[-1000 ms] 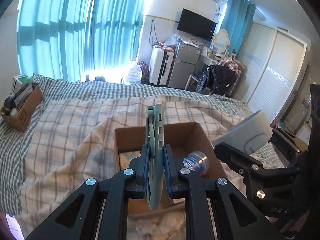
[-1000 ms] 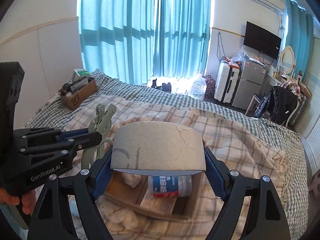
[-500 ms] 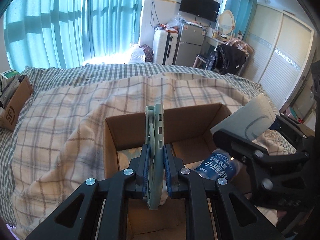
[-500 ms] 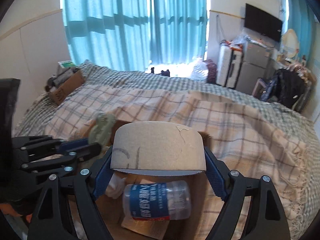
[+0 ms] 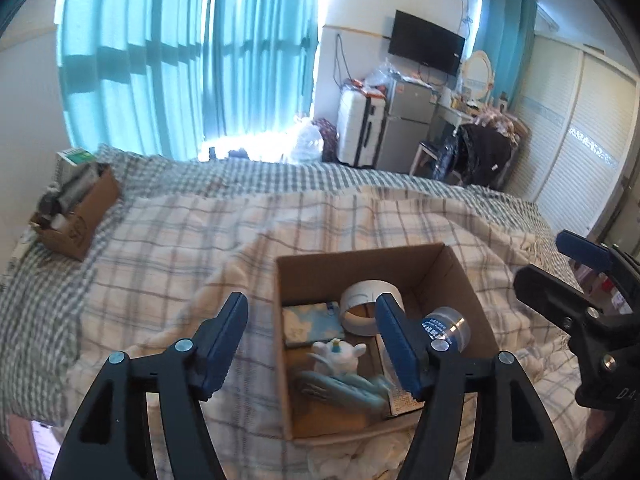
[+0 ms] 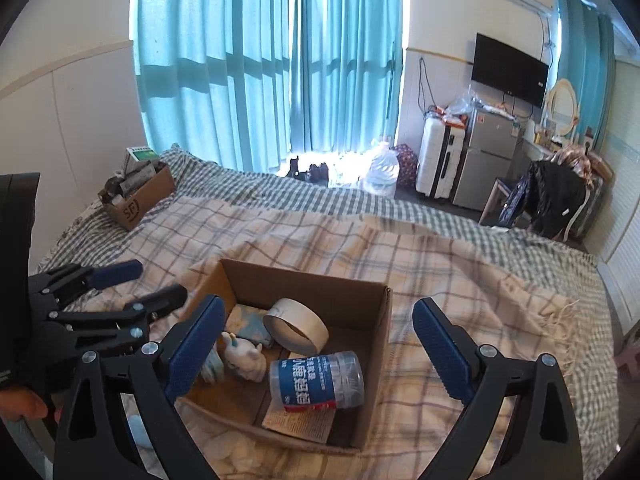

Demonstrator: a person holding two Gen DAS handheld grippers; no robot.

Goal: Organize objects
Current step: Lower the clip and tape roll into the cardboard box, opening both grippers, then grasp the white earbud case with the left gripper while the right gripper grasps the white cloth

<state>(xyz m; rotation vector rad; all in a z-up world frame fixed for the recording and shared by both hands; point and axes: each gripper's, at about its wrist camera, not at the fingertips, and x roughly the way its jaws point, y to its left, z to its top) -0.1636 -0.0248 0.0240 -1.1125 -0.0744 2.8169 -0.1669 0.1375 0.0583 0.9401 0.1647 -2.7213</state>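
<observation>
- Bed (image 6: pixel 400 204) under a checked blanket (image 6: pixel 460 280).
- Open cardboard box (image 6: pixel 376 320) resting on the blanket.
- Smaller, filled box (image 6: pixel 138 200) near the far corner.

An open cardboard box (image 6: pixel 340 300) is seen resting on a plaid blanket (image 6: pixel 460 280) spread over the bed. Inside the box, a roll of tape (image 6: pixel 298 325) is found lying tilted toward the far wall, with a clear jar with a blue label (image 6: pixel 316 377) lying on its side in front of it, over a printed leaflet (image 6: pixel 298 420). A small white plush toy (image 6: pixel 244 354) is set left of the jar. The right gripper (image 6: pixel 318 350) is held above the box, its jaws opening with nothing gripped. The left gripper (image 6: pixel 142 284) is seen at the left, jaws apart and empty. A second cardboard box (image 6: pixel 138 200) is noted at the bed's far left corner.
</observation>
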